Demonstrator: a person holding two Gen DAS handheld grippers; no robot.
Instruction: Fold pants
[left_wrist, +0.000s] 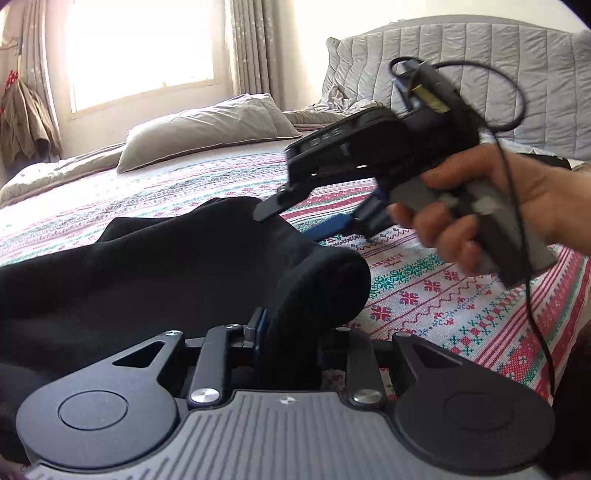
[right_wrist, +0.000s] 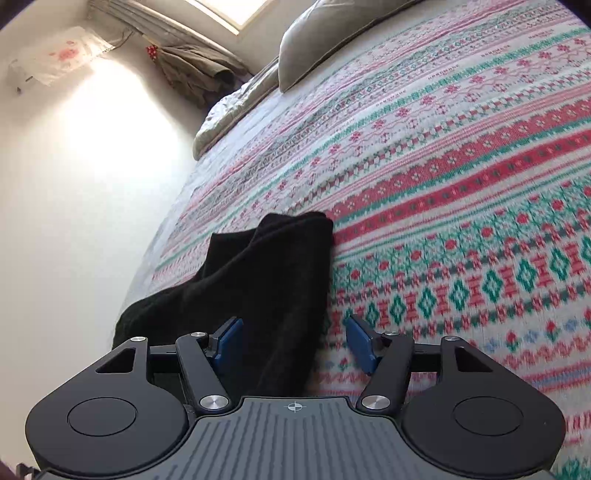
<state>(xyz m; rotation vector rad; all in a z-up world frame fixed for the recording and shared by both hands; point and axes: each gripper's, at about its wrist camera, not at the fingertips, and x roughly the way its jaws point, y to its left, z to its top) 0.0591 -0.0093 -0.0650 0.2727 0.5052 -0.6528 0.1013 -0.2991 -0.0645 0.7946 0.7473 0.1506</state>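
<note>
The black pants (left_wrist: 155, 273) lie bunched on the patterned bedspread (left_wrist: 461, 302). My left gripper (left_wrist: 291, 332) is shut on a thick fold of the pants and lifts it; the cloth hides the right finger. In the left wrist view my right gripper (left_wrist: 295, 221) is held by a hand just beyond that fold, its blue pad (left_wrist: 332, 227) near the cloth. In the right wrist view the right gripper (right_wrist: 295, 343) is open with blue pads (right_wrist: 360, 341) apart; a strip of the pants (right_wrist: 258, 280) runs between them, nearer the left pad.
A grey pillow (left_wrist: 207, 129) and a crumpled quilt (left_wrist: 55, 170) lie at the head of the bed. A quilted grey headboard cover (left_wrist: 480, 74) stands at the right. A white wall (right_wrist: 74, 184) borders the bed. A cable (left_wrist: 524, 221) hangs from the right gripper.
</note>
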